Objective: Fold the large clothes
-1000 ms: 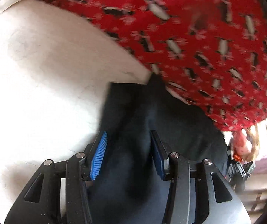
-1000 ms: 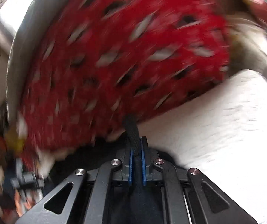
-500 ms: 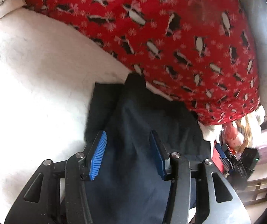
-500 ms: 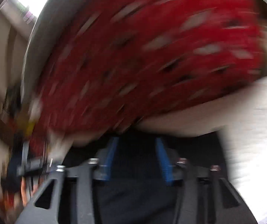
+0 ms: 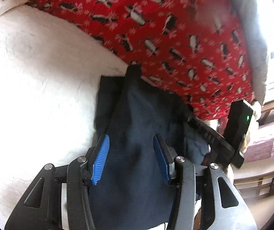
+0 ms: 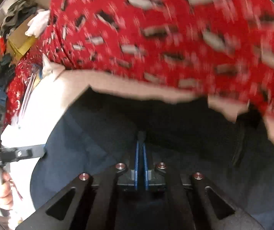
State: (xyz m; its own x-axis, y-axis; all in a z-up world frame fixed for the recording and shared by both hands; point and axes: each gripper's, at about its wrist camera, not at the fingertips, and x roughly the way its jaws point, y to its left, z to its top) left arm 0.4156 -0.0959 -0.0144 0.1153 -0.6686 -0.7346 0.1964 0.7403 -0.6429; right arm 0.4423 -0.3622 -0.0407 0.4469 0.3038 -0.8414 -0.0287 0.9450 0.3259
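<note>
A dark navy garment (image 5: 137, 134) lies on a white bed cover (image 5: 31, 95); it also shows in the right wrist view (image 6: 98, 134). My left gripper (image 5: 131, 143) is open, its blue pads either side of the navy cloth, not pinching it. My right gripper (image 6: 141, 145) is shut, its blue pads pressed together on a fold of the navy garment. The right gripper's body (image 5: 238, 126) shows at the right of the left wrist view.
A red blanket with a penguin print (image 5: 165, 28) lies behind the garment, also in the right wrist view (image 6: 175, 28). The other gripper and the hand holding it (image 6: 4, 157) are at the left edge. Clutter and a cardboard box (image 6: 20, 38) stand beyond the bed.
My right gripper opened half a second ago and has shut again on the navy cloth. More of the garment now lies spread before it. The left gripper stays open over the cloth.
</note>
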